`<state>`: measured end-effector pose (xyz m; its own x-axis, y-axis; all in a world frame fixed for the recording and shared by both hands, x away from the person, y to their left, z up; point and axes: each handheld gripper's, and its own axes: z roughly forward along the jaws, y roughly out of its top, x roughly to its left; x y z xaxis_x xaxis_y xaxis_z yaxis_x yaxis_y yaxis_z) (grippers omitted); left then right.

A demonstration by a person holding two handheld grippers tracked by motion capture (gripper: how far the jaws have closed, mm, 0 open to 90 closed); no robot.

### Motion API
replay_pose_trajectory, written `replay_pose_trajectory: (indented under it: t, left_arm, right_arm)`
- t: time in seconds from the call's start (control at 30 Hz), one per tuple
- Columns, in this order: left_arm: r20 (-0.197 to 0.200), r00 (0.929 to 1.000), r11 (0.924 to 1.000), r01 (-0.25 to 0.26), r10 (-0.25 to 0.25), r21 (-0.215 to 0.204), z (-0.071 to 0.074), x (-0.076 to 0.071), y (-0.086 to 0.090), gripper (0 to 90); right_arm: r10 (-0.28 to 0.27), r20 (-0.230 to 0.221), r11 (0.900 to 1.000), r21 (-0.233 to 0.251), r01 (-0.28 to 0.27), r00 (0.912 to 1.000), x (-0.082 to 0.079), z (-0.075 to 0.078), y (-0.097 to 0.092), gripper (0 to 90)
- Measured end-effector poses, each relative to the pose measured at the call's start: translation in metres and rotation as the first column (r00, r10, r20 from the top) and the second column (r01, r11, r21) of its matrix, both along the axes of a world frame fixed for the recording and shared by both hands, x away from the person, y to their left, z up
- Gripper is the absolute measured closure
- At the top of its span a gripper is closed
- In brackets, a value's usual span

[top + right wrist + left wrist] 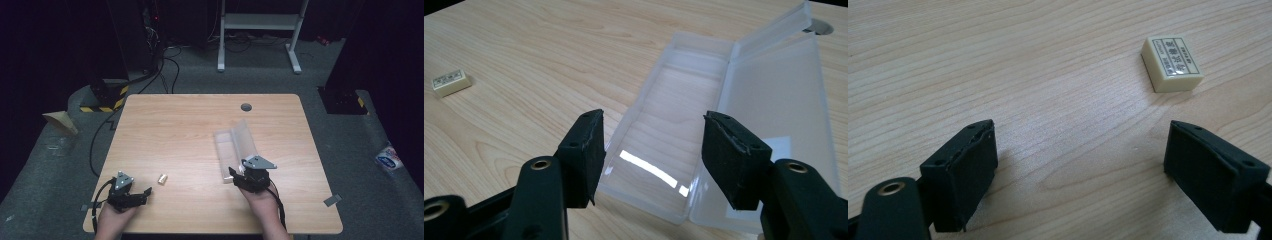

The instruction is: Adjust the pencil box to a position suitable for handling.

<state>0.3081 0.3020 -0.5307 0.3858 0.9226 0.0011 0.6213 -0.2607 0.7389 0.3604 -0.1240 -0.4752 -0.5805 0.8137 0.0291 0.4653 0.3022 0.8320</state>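
left gripper: you are holding the black two-jaw left gripper (pixel 146 192) low over the near left part of the table, your left hand (pixel 114 221) coming in from the bottom edge. in the left gripper view (pixel 1080 167) its jaws are standing spread wide with bare wood between them, pinching nothing.
right gripper: you are holding the black two-jaw right gripper (pixel 233 175) at the near end of the case, your right hand (pixel 265 205) behind it. in the right gripper view (pixel 653 150) its jaws are gaping apart, one on each side of the case's near corner, and they are not closing on the plastic.
eraser: the small cream rectangular eraser with dark print on top (pixel 162 178) is lying flat on the wood, just ahead and to the right of your left gripper and apart from its jaws. it is showing near the upper right of the left gripper view (pixel 1172 62) and at the far left of the right gripper view (pixel 451 82).
case: the long clear plastic case (pixel 228 151) is lying open right of the table's middle, its lid (pixel 248 139) hinged up and leaning away to the right. its tray (pixel 664 140) is looking empty.
table: the light wooden table with rounded corners (pixel 175 130) is carrying a round grey grommet (pixel 246 107) near its far edge.
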Motion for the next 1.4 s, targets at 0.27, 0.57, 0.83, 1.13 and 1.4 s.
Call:
replay_pose_trajectory:
  t: [0.27, 0.57, 0.83, 1.13, 1.4]
  left_arm:
    - [0.000, 1.0000, 1.0000, 0.000, 0.000, 0.001, 0.000, 0.000, 0.000, 14.1]
    - [-0.001, 1.0000, 1.0000, -0.002, 0.002, -0.002, 0.000, -0.001, 0.000, 14.1]
    - [-0.001, 1.0000, 1.0000, -0.003, 0.003, -0.004, 0.000, -0.001, 0.000, 14.1]
    - [0.000, 1.0000, 1.0000, -0.004, 0.004, -0.003, 0.000, -0.001, 0.000, 14.4]
    - [-0.002, 1.0000, 1.0000, -0.005, 0.005, -0.002, 0.000, -0.001, 0.000, 14.4]
  right_arm:
    - [-0.002, -0.019, 1.0000, 0.003, 0.002, 0.9998, 0.001, -0.008, 0.006, 41.5]
    - [0.022, -0.066, 0.9994, -0.024, -0.023, 0.9976, 0.000, -0.022, 0.025, 42.5]
    - [0.025, -0.078, 0.9982, -0.053, -0.029, 0.9966, -0.001, -0.030, 0.033, 42.5]
    - [0.022, -0.086, 0.9975, -0.064, -0.028, 0.9961, 0.000, -0.035, 0.034, 46.0]
    - [0.024, -0.084, 0.9970, -0.071, -0.030, 0.9962, 0.003, -0.040, 0.038, 57.7]
